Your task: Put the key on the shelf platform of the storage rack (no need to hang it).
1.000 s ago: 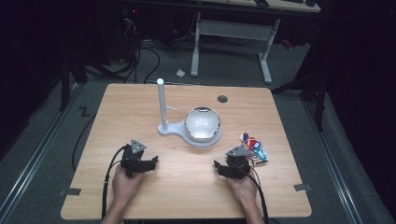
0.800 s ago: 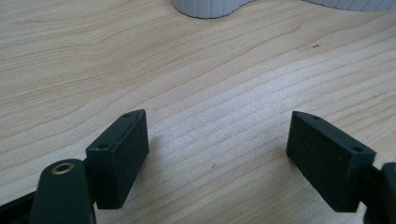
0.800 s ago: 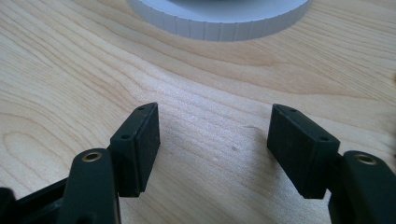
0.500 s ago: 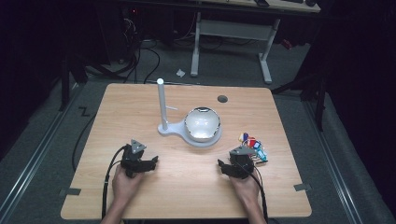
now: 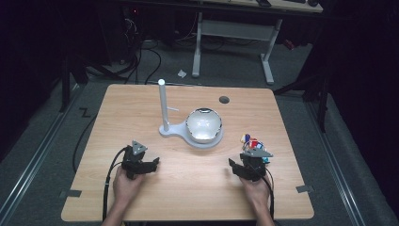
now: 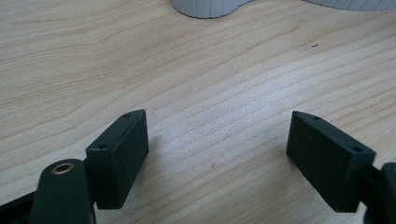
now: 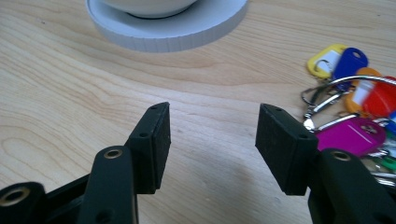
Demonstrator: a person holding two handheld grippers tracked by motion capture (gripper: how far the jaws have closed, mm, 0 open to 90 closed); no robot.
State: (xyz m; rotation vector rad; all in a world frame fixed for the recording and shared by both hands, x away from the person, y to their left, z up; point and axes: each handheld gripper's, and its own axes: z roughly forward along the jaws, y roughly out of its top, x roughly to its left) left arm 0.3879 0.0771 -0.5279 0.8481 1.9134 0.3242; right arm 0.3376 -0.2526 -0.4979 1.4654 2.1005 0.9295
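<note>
Little has moved since the earlier frames: the right gripper [image 5: 246, 165] has drifted slightly back toward the near edge of the table [image 5: 141, 103] and away from the white stand [image 5: 195, 136], while the left gripper [image 5: 147, 165] has kept its place. Both tongs are released, jaws spread with nothing between them. The bunch of keys [image 7: 352, 107], with coloured tags on metal rings, lies on the wood to the right of the stand's round base [image 7: 168, 32] and just beside the right gripper's outer jaw, apart from it as far as the right gripper view tells. A bowl-like dome [image 5: 203, 123] sits on the stand's base, and a thin post [image 5: 163, 106] rises at its left end. Judging from this, the work has barely begun: the keys are not yet grasped, and the small retreat looks like lining up for a reach toward them.
</note>
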